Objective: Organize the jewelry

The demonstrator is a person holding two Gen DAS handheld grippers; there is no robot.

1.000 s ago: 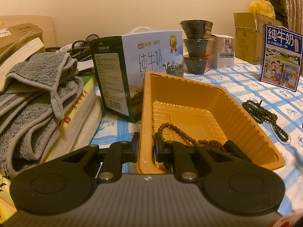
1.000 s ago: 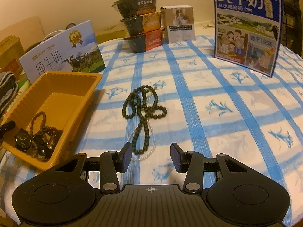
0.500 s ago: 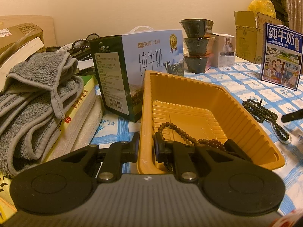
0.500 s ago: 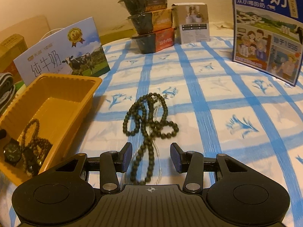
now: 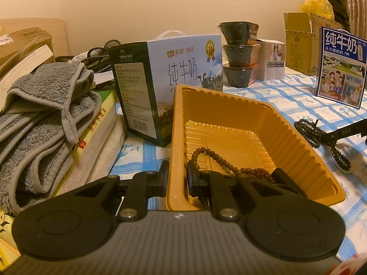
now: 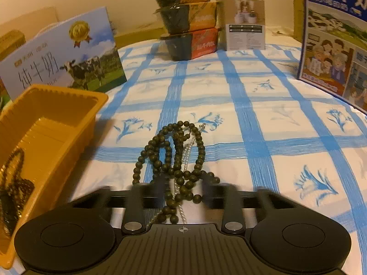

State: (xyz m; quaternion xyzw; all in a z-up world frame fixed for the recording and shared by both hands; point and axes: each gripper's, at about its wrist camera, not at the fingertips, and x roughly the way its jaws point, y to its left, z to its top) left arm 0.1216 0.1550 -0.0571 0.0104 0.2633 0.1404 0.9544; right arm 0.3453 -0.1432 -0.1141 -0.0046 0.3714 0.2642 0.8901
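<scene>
Ribbed amber plastic forms the tray [image 5: 229, 119], whose near wall the left gripper [image 5: 177, 178] clamps between its pads; brown wooden beads [image 5: 213, 155] coil inside, partly hidden behind the finger. On the blue-checked cloth [image 6: 252, 119] beside the tray lies a tangle of dark round beads [image 6: 174, 158] with a thin pearly strand [image 6: 187, 151]. The right gripper [image 6: 181, 194], its fingers motion-blurred, is closing around that tangle; whether the pads press yet is unclear.
</scene>
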